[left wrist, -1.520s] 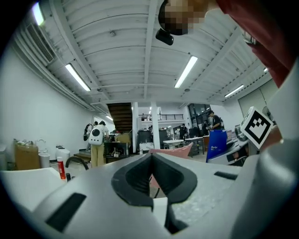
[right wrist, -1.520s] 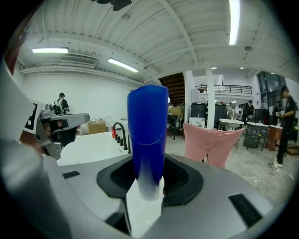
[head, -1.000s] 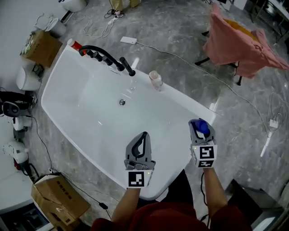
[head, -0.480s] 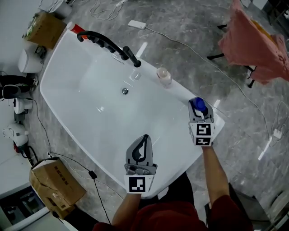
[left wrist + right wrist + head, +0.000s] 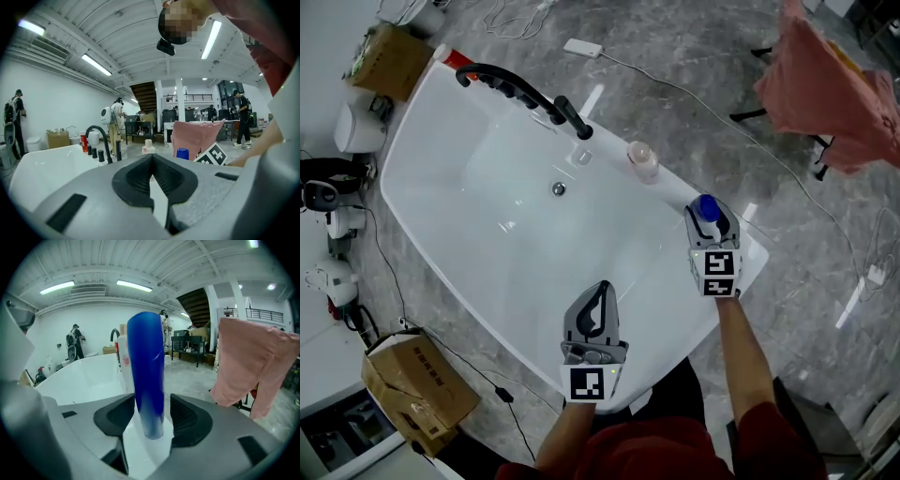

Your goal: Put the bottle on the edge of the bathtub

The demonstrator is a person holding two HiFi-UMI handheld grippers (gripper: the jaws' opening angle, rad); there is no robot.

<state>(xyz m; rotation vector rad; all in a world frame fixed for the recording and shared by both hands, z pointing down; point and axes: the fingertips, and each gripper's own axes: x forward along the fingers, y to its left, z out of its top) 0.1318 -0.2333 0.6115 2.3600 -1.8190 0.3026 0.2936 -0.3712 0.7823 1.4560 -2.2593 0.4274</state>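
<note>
On the grey marble floor (image 5: 675, 37) lie a white power strip (image 5: 583, 48), a cardboard box (image 5: 414, 389), and a stand draped with a pink cloth (image 5: 830, 89).

Deep blue bottle (image 5: 146, 376), glossy white bathtub (image 5: 459, 216), black faucet (image 5: 525, 92), grey floor (image 5: 675, 75) with pale marble veining, salmon-pink cloth (image 5: 834, 84), brown cardboard box (image 5: 417, 389), dark red sleeve (image 5: 759, 436).

bright, even indoor lighting; strong wide-angle distortion.
ceiling light strips (image 5: 56, 288) light both gripper views, which bend straight lines and fall to black at the corners. the white bathtub (image 5: 469, 216) carries small glare spots in the head view. shadows are faint. the blue bottle (image 5: 146, 376), close to the lens, looks soft-edged.
</note>
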